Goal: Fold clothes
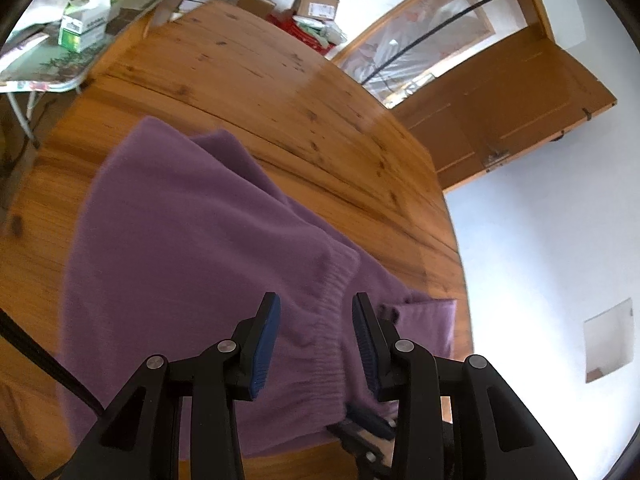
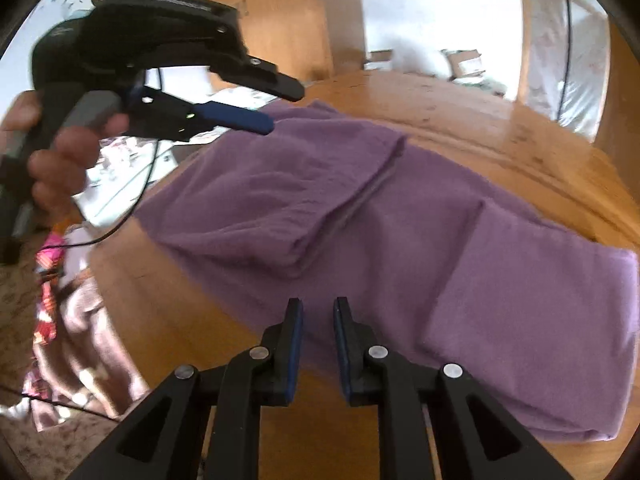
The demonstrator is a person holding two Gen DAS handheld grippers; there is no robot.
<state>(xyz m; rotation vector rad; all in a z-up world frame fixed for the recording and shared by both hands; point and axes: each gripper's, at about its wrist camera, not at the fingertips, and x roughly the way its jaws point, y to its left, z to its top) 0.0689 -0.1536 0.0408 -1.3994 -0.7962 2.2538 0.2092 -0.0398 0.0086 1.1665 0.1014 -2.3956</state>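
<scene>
Purple garment (image 1: 192, 248), partly folded, lying on the wooden table (image 1: 248, 76). Left gripper (image 1: 316, 312) hovers above the garment's ribbed band (image 1: 332, 320), jaws released and empty. Right gripper (image 2: 318, 312) hangs over the garment's near edge, jaws apart, grasping nothing. Beyond the table's far edge stand cardboard boxes (image 1: 316, 6); a patterned side table (image 1: 60, 60) lies off its corner.

Purple sweater (image 2: 400, 216) on an orange-brown knotty wooden table (image 1: 248, 72); black grippers carry blue pads (image 1: 266, 344).
</scene>
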